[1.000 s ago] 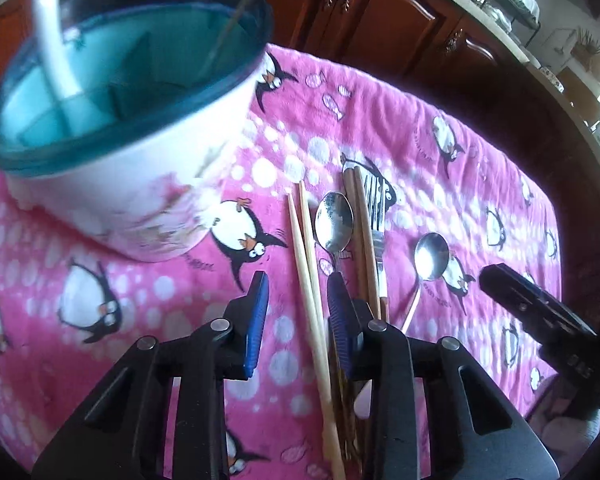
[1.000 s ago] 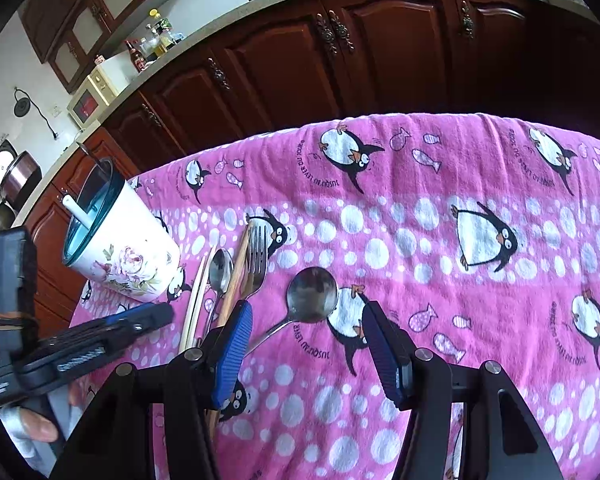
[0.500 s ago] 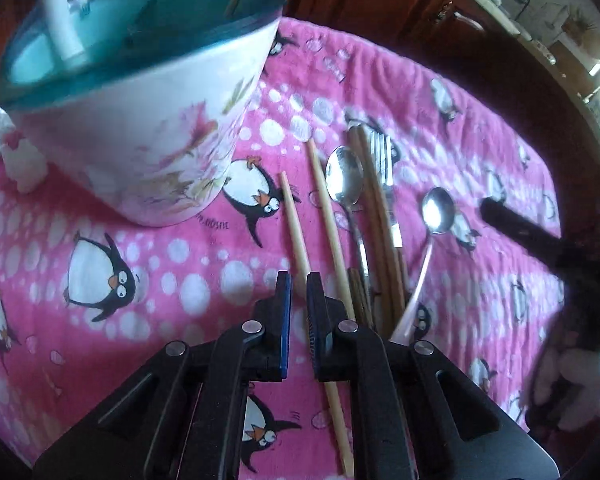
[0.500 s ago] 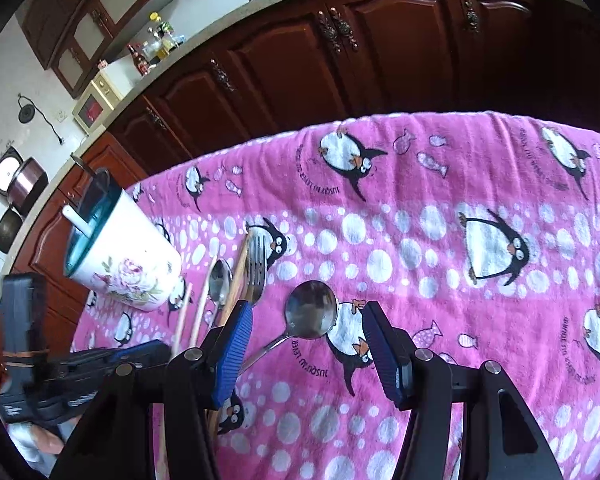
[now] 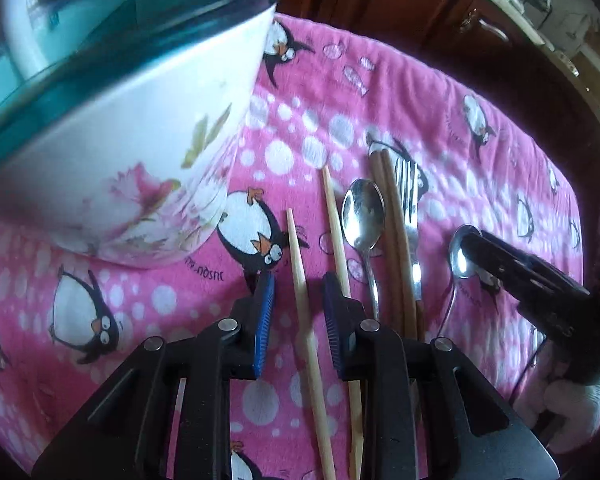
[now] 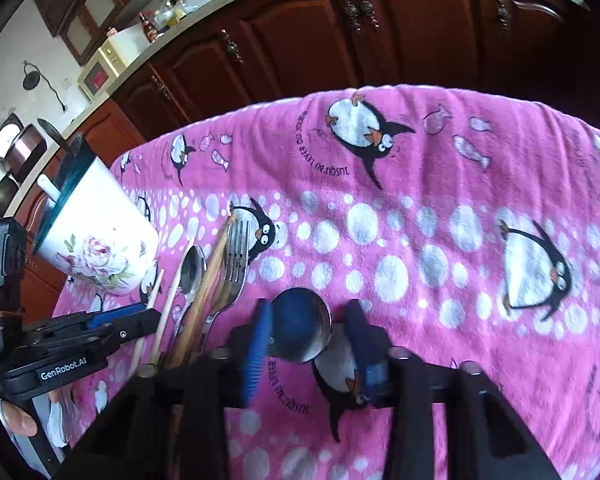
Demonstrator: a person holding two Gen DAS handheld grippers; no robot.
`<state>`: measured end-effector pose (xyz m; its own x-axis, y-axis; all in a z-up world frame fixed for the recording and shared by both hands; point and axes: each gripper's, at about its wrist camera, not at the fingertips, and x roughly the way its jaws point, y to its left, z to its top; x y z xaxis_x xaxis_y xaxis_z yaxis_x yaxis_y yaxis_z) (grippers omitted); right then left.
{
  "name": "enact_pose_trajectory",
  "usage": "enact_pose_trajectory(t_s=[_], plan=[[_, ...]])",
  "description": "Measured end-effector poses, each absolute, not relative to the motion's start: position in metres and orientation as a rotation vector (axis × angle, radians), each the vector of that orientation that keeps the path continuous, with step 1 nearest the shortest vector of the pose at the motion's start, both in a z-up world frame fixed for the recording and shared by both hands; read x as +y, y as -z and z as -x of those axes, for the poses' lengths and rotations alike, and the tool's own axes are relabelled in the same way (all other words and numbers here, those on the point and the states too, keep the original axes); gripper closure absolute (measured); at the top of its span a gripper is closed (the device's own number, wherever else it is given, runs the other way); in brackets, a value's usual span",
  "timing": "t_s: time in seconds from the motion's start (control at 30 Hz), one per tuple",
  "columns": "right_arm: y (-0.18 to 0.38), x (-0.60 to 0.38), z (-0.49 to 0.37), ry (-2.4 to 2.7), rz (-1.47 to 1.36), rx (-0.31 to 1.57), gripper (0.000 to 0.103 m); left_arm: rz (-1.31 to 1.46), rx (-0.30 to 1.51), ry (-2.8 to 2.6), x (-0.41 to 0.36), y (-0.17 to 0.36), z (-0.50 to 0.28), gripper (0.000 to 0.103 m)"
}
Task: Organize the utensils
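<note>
Two pale chopsticks [image 5: 300, 280] lie on the pink penguin cloth [image 5: 148, 304] covering the counter, and in the left wrist view the left tool [image 5: 297, 312] has parted its blue pads again after standing nearly closed half a second ago. It is now released, with one chopstick running between the pads and touching neither, while the second passes just beside the right pad. This suggests a regrip, not a lift: the stick still rests on the cloth. The flowered cup [image 5: 132, 152] with the teal rim stands close ahead toward the counter's left edge, the likely place for the utensils. A small spoon [image 5: 362, 216], two brown sticks [image 5: 396, 240] and a fork [image 5: 410, 208] lie side by side to the right.

Seen from the right wrist, the right tool [image 6: 310, 338] has come down and forward over the large spoon [image 6: 302, 324]. Its bowl now sits between the open pads, near both, though blur hides any contact. The handle runs back under the tool. Nothing is grasped yet, so closing on the spoon looks like the coming step.
</note>
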<state>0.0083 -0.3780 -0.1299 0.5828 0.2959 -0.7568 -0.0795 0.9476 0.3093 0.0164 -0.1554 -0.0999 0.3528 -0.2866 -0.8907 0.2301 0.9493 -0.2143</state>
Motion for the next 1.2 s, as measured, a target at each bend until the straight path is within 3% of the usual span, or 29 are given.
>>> enact_pose_trajectory(t_s=[0.03,0.13,0.8,1.2], plan=[[0.131,-0.378,-0.008,-0.22,-0.251,0.922,0.092,0.056,1.165,0.351,-0.155,0.1,-0.016,0.096],[0.124,-0.383,-0.003,-0.233,-0.287,0.902,0.099,0.095,1.183,0.397,-0.145,0.1,-0.015,0.098],[-0.007,-0.339,0.071,-0.242,-0.126,0.616,0.101,0.181,0.901,0.544,-0.076,-0.024,0.036,0.098],[-0.074,-0.293,0.056,-0.267,-0.101,0.49,0.101,0.236,0.673,0.403,-0.018,-0.096,-0.014,0.098]])
